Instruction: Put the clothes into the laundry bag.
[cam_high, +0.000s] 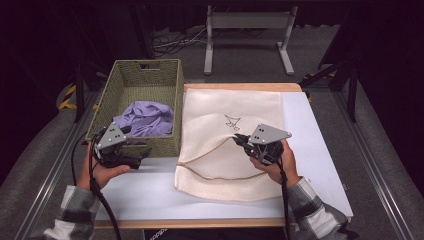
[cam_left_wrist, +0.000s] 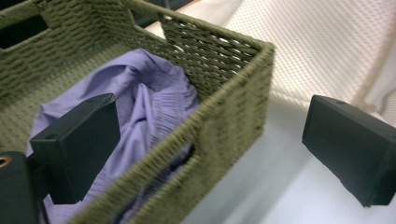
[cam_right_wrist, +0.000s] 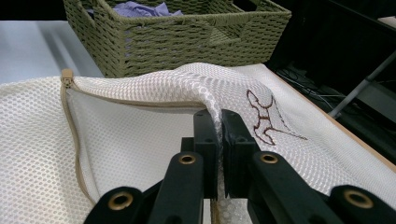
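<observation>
A cream mesh laundry bag (cam_high: 220, 172) lies flat on the white board, its zipper mouth gaping along a curved tan edge. My right gripper (cam_high: 240, 139) is shut on the bag's upper layer beside the opening and lifts it into a ridge (cam_right_wrist: 187, 81); the mesh runs down between the closed pads (cam_right_wrist: 219, 135). A purple garment (cam_high: 147, 119) lies crumpled in the green woven basket (cam_high: 145, 65). My left gripper (cam_high: 143, 152) hovers open at the basket's near right corner, one jaw over the garment (cam_left_wrist: 154, 107), the other outside the wall (cam_left_wrist: 233, 116).
The white board (cam_high: 315, 150) sits on a wooden table top whose edge (cam_high: 200, 222) shows in front. A grey metal stand (cam_high: 247, 22) and loose cables (cam_high: 170, 45) are on the floor behind. A tan zipper pull (cam_right_wrist: 67, 77) sits at the bag's mouth end.
</observation>
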